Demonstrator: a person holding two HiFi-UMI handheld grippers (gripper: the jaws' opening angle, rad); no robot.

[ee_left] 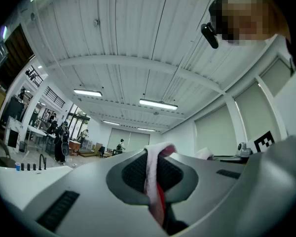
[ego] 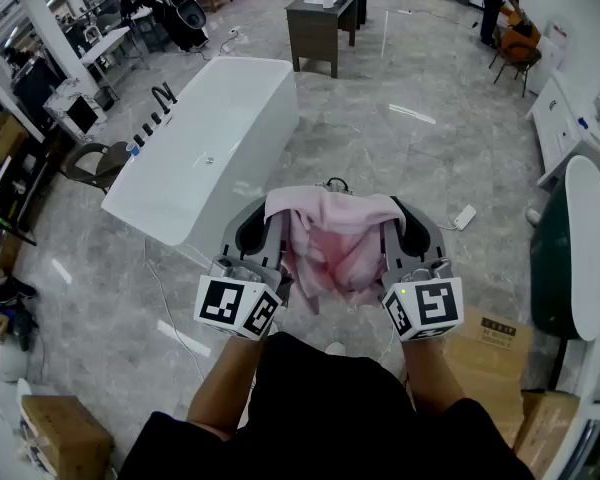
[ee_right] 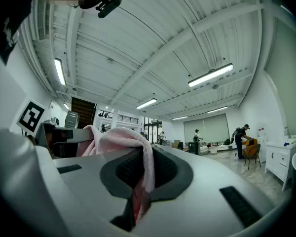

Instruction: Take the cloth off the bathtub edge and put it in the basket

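Dark-clothed shoulders and two bare forearms fill the bottom of the head view, each forearm ending behind a marker cube: left cube (ego: 237, 306) and right cube (ego: 425, 308). Ahead of the cubes, the left gripper (ego: 265, 230) and the right gripper (ego: 402, 233) are held side by side at about the same height, and the pink cloth (ego: 335, 238) spans the gap between them. Its top edge runs from one gripper across to the other, and the rest hangs down in loose folds between them. Each gripper view shows its jaws pressed nearly together with a thin fold of the cloth pinched between the dark pads; the fabric rises over the tips and trails down the slot toward the camera. Both grippers therefore clamp the cloth, one at each upper corner. It hangs in the air above the grey marble floor (ego: 380, 138), clear of the white bathtub (ego: 210, 148), whose near end lies to the left of the left gripper in the head view. A black faucet (ego: 163, 96) stands at the bathtub's far left rim. Farther off are a dark desk (ego: 320, 23), a person bent over an orange chair (ego: 520, 43) in the far right corner, and a white cabinet (ego: 570, 133) along the right wall. Cardboard boxes (ego: 65, 433) sit on the floor at the lower left.
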